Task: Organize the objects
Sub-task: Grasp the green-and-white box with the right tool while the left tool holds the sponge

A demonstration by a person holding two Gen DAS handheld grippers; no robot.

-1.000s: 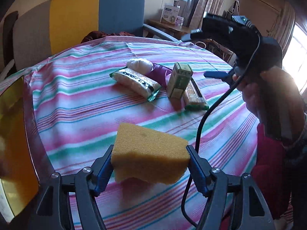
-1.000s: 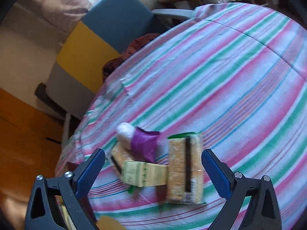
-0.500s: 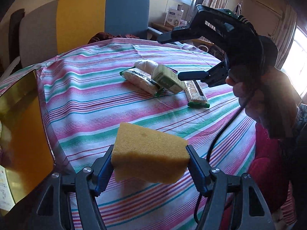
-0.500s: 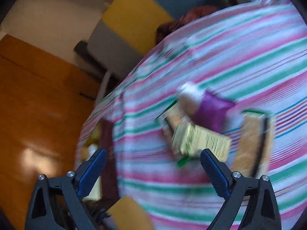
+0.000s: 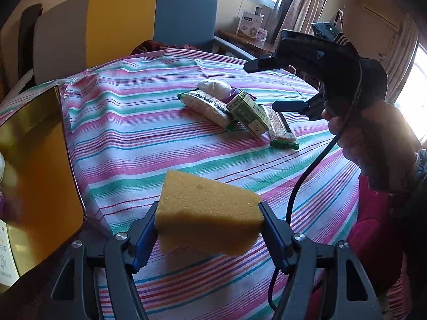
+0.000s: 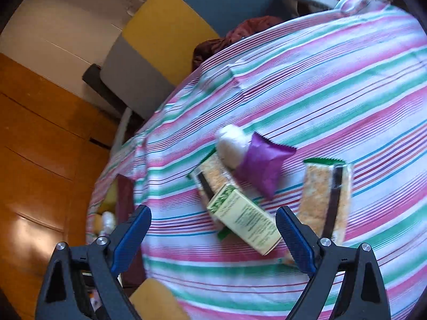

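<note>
My left gripper [image 5: 208, 213] is shut on a yellow sponge [image 5: 202, 194], held above the striped tablecloth [image 5: 128, 138]. The sponge's corner [image 6: 152, 301] shows at the bottom of the right wrist view. Farther back, a green box [image 5: 249, 112] lies on its side across two cracker packets [image 5: 205, 105] [image 5: 281, 129]. A white ball [image 5: 214, 87] and a purple packet [image 6: 263, 165] lie behind them. My right gripper [image 5: 260, 86], held by a hand [image 5: 373, 138], hovers over this pile. Its jaws stand wide with the green box [image 6: 244, 222] seen between them, apart from both pads.
A gold-lined box [image 5: 34, 165] with small items inside stands at the table's left edge. A grey, yellow and blue chair [image 5: 120, 21] is behind the table with a dark red cloth [image 5: 157, 46] on it. A black cable [image 5: 307, 176] hangs from the right gripper.
The green box has gone from standing upright to lying on its side over a packet. My right gripper has swung left and rolled above the pile. The left gripper and sponge have hardly moved.
</note>
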